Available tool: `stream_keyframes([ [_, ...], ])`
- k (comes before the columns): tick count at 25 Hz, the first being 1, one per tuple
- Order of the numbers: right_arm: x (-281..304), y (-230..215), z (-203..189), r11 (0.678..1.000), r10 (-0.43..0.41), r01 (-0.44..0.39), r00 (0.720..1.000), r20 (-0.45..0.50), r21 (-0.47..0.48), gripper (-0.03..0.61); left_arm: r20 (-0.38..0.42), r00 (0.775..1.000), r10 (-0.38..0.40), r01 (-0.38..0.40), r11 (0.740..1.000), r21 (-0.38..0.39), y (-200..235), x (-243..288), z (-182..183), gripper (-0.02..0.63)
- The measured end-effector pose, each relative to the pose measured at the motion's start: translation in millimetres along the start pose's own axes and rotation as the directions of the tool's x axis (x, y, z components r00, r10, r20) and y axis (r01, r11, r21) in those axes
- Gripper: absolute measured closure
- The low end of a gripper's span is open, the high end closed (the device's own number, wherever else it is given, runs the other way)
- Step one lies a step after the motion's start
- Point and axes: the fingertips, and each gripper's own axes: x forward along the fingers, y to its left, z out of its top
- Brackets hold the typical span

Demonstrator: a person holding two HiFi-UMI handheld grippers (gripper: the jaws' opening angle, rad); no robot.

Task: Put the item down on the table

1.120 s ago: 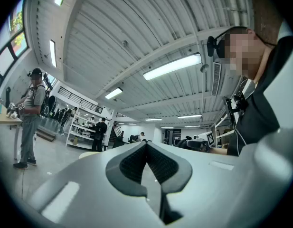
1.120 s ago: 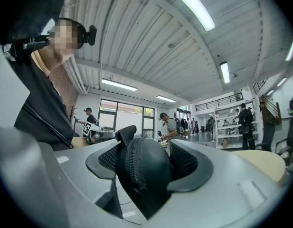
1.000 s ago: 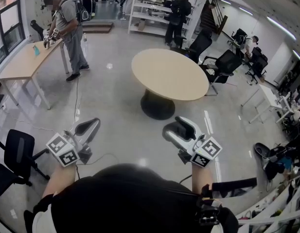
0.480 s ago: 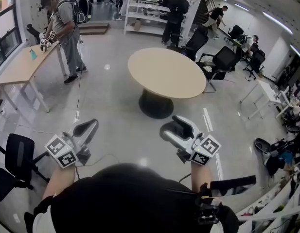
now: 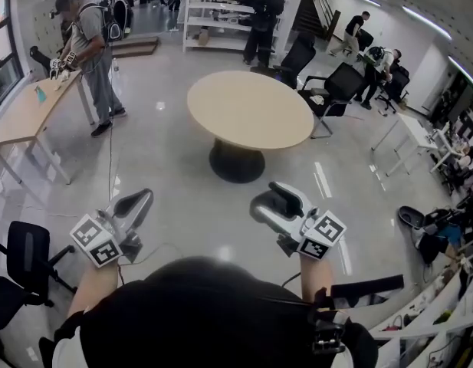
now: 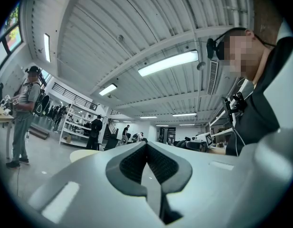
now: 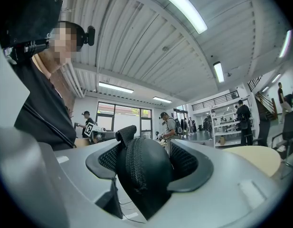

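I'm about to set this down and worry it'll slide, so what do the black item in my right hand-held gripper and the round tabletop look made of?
Black case: seems to be woven fabric over a rounded shell, matte, judging by the fine weave and the zipper teeth.
Round table: a pale tan top, wood or laminate, smooth with a low sheen. The look doesn't settle which.

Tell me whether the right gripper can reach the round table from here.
Probably not yet. The table stands ahead across the floor, apart from the right gripper, shut on a black case. Nothing blocks the way; stepping closer should do.
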Motion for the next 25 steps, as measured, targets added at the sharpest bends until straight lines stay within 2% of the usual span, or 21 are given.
stream_keyframes([
  [12, -116, -53, 8, 0.992, -0.129, 0.129, 0.992, 0.002, 0.008, 0.270, -0.032, 0.991, -0.133, 0.132, 0.991, -0.029, -76, 104, -32, 0.618],
  [19, -176, -82, 9, 0.979, -0.205, 0.205, 0.979, 0.005, 0.019, 0.272, -0.057, 0.972, -0.227, 0.224, 0.973, -0.056, -117, 163, -54, 0.618],
  [25, -195, -111, 1, 0.962, -0.269, 0.269, 0.963, 0.010, 0.043, 0.272, -0.089, 0.951, -0.297, 0.292, 0.954, -0.070, -120, 205, -71, 0.618],
])
